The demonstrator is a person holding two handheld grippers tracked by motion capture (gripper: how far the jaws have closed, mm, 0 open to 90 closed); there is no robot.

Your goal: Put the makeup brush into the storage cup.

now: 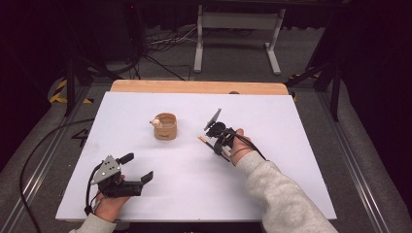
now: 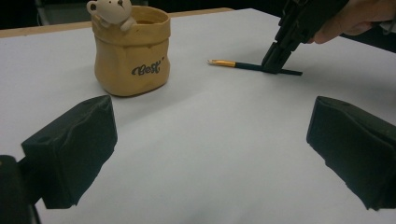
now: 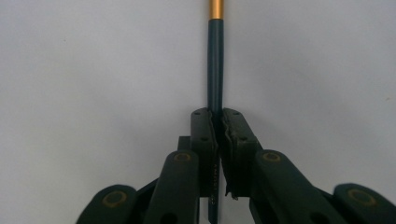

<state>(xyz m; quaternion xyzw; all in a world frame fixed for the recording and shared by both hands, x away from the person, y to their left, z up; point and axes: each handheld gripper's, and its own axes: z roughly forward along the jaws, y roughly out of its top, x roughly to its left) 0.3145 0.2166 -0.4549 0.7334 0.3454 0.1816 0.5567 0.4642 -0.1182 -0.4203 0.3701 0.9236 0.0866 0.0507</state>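
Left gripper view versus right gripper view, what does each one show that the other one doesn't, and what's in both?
Left gripper view: the tan pot marked "Best" with a small bear figure on its rim, the left gripper's jaws standing wide apart, and the person's hand holding the right gripper.

Right gripper view: a close look along the right gripper's shut jaws, pads pressed on the shaft.

Both: the dark pencil with its gold band and the white table.
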